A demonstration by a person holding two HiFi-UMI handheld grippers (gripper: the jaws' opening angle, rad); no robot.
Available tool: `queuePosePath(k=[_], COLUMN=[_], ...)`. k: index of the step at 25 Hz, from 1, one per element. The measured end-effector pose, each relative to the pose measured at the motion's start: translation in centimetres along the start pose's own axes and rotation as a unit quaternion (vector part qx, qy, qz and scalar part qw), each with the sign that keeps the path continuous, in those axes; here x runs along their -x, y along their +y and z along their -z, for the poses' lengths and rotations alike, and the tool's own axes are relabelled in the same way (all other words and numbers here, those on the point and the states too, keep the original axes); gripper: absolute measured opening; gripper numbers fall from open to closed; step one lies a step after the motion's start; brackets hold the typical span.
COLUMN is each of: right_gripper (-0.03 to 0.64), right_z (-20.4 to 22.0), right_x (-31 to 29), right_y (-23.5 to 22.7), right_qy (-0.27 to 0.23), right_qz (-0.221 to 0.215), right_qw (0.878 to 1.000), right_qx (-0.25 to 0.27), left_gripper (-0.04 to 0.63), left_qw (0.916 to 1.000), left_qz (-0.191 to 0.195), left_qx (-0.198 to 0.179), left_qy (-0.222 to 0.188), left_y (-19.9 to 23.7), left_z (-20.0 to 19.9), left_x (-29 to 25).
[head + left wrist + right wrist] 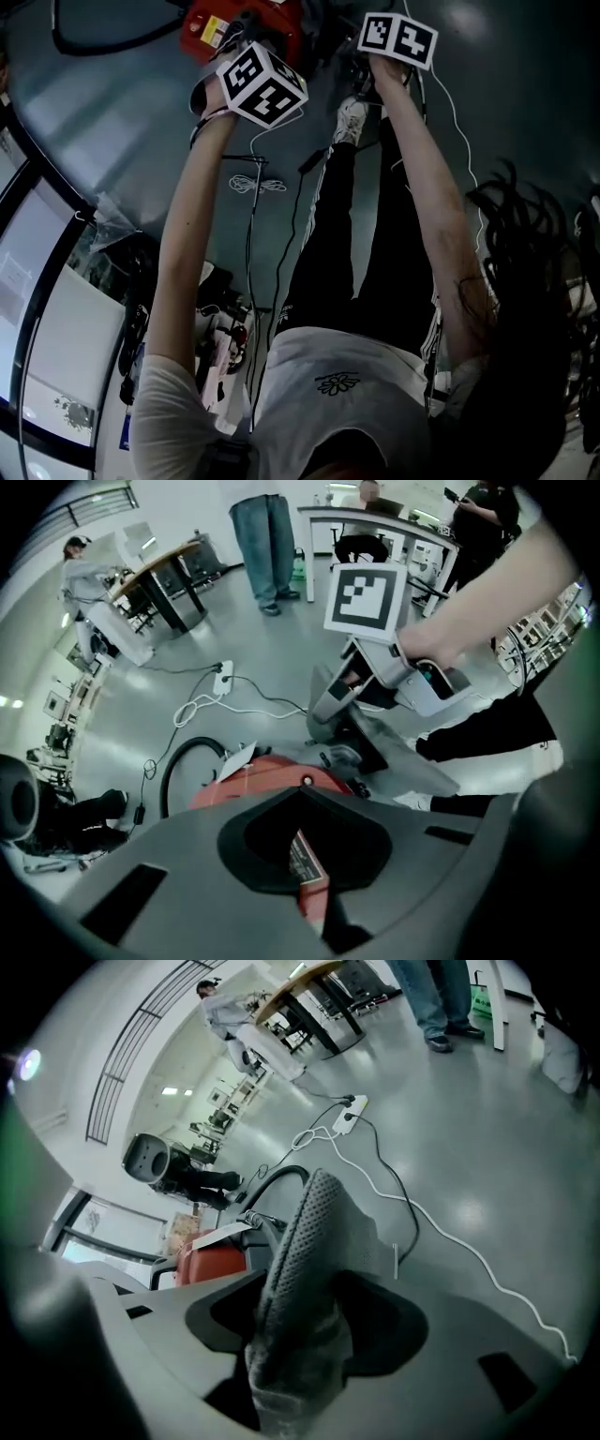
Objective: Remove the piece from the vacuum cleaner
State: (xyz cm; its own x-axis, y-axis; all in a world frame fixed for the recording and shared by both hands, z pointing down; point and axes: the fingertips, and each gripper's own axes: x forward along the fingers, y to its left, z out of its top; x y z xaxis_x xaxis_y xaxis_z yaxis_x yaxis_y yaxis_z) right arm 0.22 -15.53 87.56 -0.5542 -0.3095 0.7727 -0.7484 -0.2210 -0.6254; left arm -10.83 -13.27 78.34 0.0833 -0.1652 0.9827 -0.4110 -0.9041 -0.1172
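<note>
The red vacuum cleaner (246, 26) lies on the grey floor at the top of the head view, ahead of both marker cubes. In the left gripper view its red body (272, 775) sits just below my left gripper (314, 892), which is shut on a red, labelled edge of it. My right gripper (300, 1354) is shut on a grey perforated piece (309, 1251) that stands up between its jaws. From the left gripper view, that right gripper (342, 691) holds the grey piece (394, 752) just above and behind the red body.
A black hose (178, 771) curls left of the vacuum. A white power strip (223, 672) and white cable (450, 1232) lie on the floor. Tables (159, 569) and standing people (267, 536) are farther off. The person's own legs (375, 234) stretch below the grippers.
</note>
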Motion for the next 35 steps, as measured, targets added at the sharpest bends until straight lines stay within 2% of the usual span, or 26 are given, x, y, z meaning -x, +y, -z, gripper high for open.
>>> queuePosePath(k=[3,6,8,12,20,27,31,35], right_gripper=[0.245,0.071,0.038,0.029,0.028,0.028,0.028,0.028], right_z=[0.4,0.4,0.6,1.0,2.4,1.7,2.3,2.5], right_x=[-0.6,-0.1,0.4,1.8,1.8,2.7,2.5,2.5], right_y=[-0.2,-0.8,-1.2,-2.6,-2.6,-2.9,-2.9,-2.5], right_qy=[0.017,0.031,0.032,0.038,0.049,0.055,0.062,0.064], right_qz=[0.0,0.016,0.021,0.015,0.01,0.021,0.008,0.001], right_qw=[1.0,0.999,0.999,0.999,0.991,0.975,0.969,0.956], right_qx=[0.01,0.022,0.026,0.032,0.126,0.213,0.238,0.287], left_gripper=[0.005,0.005,0.005,0.005,0.005,0.005,0.005,0.005], left_qw=[0.9985,0.9973,0.9972,0.9965,0.9962,0.9968,0.9975,0.9972], left_qz=[0.019,0.012,0.018,0.022,0.016,0.003,0.003,0.006], left_qx=[-0.031,-0.051,-0.049,-0.051,-0.053,-0.043,-0.039,-0.038], left_qy=[0.041,0.051,0.054,0.063,0.068,0.068,0.058,0.064], left_y=[-1.7,-2.0,-2.5,-3.1,-2.1,-2.1,-2.3,-2.3], left_z=[1.7,1.2,0.7,0.0,1.0,0.0,0.5,0.7], left_x=[-0.9,-0.8,-0.7,-0.4,-0.4,-0.4,-0.6,-0.6])
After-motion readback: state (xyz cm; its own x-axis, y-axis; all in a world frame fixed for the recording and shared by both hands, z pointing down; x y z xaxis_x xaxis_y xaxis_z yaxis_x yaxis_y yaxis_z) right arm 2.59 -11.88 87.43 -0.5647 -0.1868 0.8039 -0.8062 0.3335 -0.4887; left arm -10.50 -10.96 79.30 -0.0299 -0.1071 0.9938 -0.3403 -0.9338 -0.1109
